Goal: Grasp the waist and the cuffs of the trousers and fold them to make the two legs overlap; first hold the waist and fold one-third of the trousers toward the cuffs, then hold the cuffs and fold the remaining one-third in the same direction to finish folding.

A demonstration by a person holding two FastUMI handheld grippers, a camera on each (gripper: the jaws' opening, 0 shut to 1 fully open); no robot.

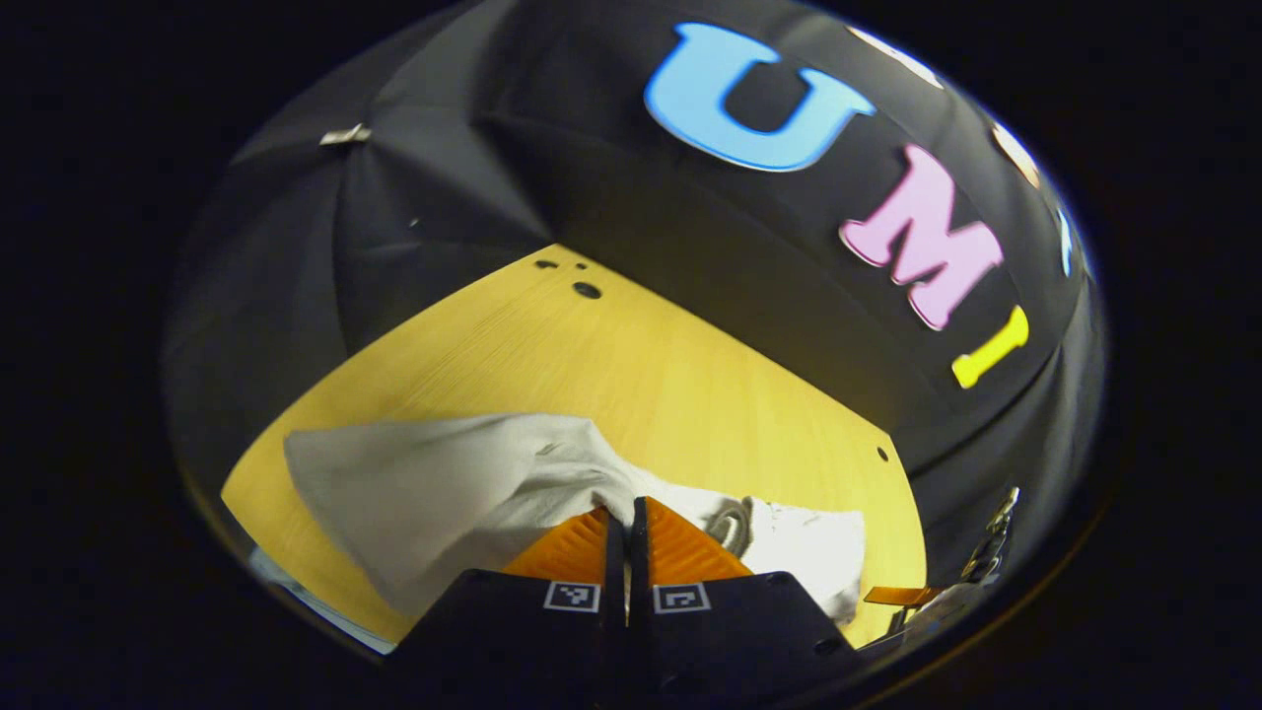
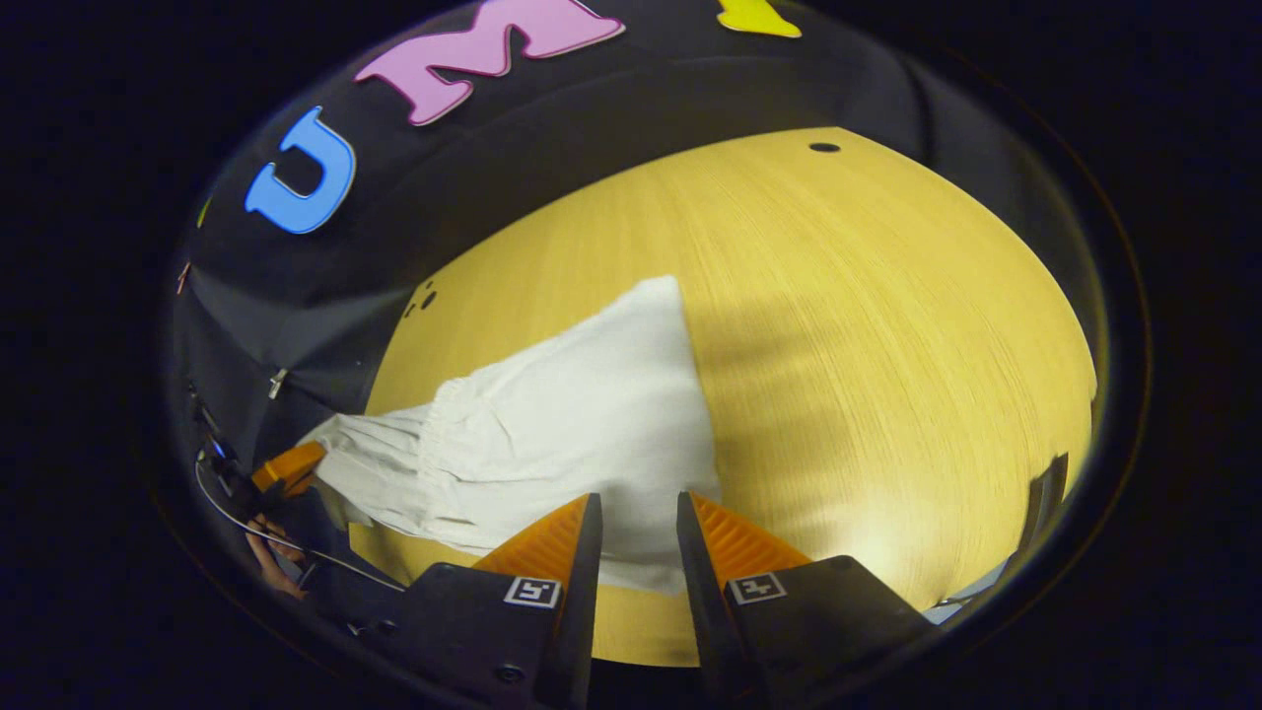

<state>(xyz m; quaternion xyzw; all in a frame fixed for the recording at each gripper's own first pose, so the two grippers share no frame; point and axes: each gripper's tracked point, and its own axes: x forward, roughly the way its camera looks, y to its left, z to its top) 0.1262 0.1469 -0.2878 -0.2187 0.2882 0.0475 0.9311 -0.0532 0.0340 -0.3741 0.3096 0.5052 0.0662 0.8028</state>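
White trousers (image 1: 424, 488) lie on the yellow wooden table (image 1: 641, 375). In the left gripper view my left gripper (image 1: 627, 515) is shut on a bunched fold of the cloth at the gathered waist, and the fabric fans out to the left. In the right gripper view the trousers (image 2: 572, 414) stretch from the elastic waist (image 2: 434, 444) at the left to a wide leg end. The left gripper (image 2: 288, 467) pinches that waist end. My right gripper (image 2: 636, 518) hovers open over the near hem, with white cloth showing in the gap between its fingers.
The black cloth wall (image 1: 444, 197) rises behind the table. Small dark holes (image 1: 586, 290) mark the tabletop near the back. A broad stretch of bare wood (image 2: 887, 345) lies to the right of the trousers. A hand (image 2: 271, 567) holds the left gripper.
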